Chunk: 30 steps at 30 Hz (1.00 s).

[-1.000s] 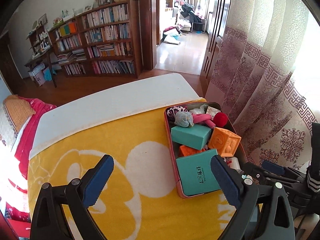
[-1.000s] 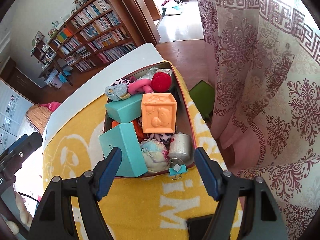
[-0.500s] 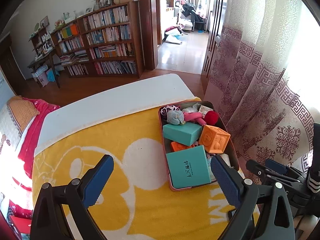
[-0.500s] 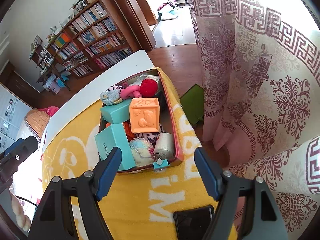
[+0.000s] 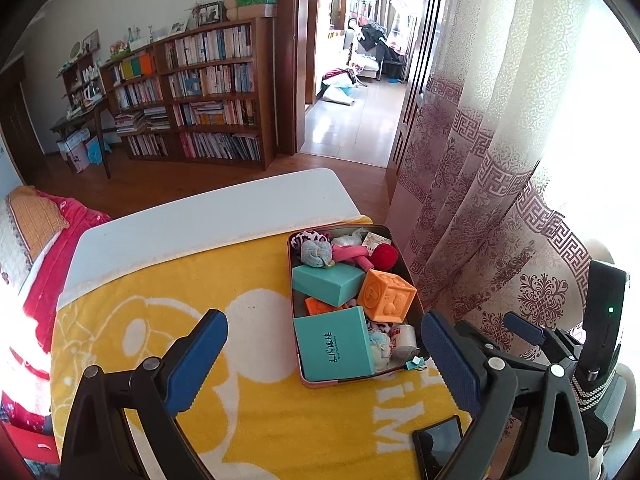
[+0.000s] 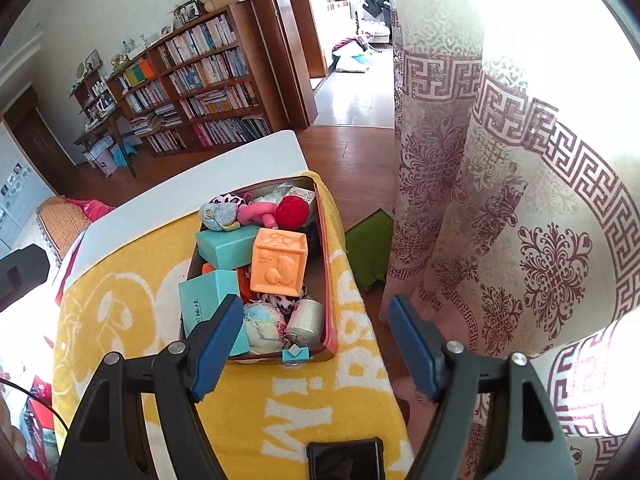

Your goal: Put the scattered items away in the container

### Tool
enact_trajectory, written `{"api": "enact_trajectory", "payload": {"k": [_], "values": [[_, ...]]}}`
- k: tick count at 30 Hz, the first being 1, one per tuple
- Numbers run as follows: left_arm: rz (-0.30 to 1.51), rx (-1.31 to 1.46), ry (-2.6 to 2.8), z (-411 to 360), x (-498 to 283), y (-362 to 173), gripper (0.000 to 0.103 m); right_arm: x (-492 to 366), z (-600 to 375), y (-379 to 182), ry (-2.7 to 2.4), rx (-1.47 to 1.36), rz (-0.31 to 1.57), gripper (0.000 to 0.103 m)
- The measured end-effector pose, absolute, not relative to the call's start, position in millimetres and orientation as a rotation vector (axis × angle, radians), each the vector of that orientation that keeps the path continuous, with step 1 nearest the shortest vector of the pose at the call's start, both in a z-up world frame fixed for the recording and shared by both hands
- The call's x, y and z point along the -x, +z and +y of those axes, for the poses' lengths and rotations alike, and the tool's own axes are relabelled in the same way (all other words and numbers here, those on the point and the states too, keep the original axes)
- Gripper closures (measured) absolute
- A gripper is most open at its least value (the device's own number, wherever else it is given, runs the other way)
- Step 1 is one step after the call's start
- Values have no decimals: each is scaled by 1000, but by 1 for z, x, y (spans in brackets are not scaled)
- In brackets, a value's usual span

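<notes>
My left gripper (image 5: 324,360) and right gripper (image 6: 316,346) both hang spread wide with nothing in them, just above the near end of the tin (image 5: 412,300). Cube (image 6: 279,267), teal boxes (image 5: 334,344) and red ball (image 6: 292,211) all sit inside the tin; phone (image 6: 344,460) lies just near of it.

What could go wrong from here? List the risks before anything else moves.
1. The orange cube sits tilted on top of the pile, above the tin's rim; a nudge might roll it out.
2. The tin lies near the table's curtain-side edge, so a push could slide it off.
3. The black phone lies on the yellow towel just below the open right tongs; lowering them could hit it.
</notes>
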<state>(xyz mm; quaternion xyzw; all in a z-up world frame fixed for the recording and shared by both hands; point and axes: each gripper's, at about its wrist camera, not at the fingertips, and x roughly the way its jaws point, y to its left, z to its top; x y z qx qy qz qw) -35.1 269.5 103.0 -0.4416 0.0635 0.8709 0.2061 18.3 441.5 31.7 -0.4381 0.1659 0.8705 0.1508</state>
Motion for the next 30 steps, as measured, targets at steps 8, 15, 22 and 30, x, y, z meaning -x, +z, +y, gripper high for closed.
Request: {"api": "enact_trajectory", "payload": {"k": [8,15,22,30], "values": [[149,1287,2431,257,32,94,4,-15,418,28,2516,1330,479,24],[221,1354,2423,252,27,73,4,-22,397,18,2508,1371,441,24],[237,1368,2371,254,23,65,4,-25,393,15,2492,1371,431,24],[236,1380,2338,260,24,63,4,-28,393,13,2478,1370,435,24]]}}
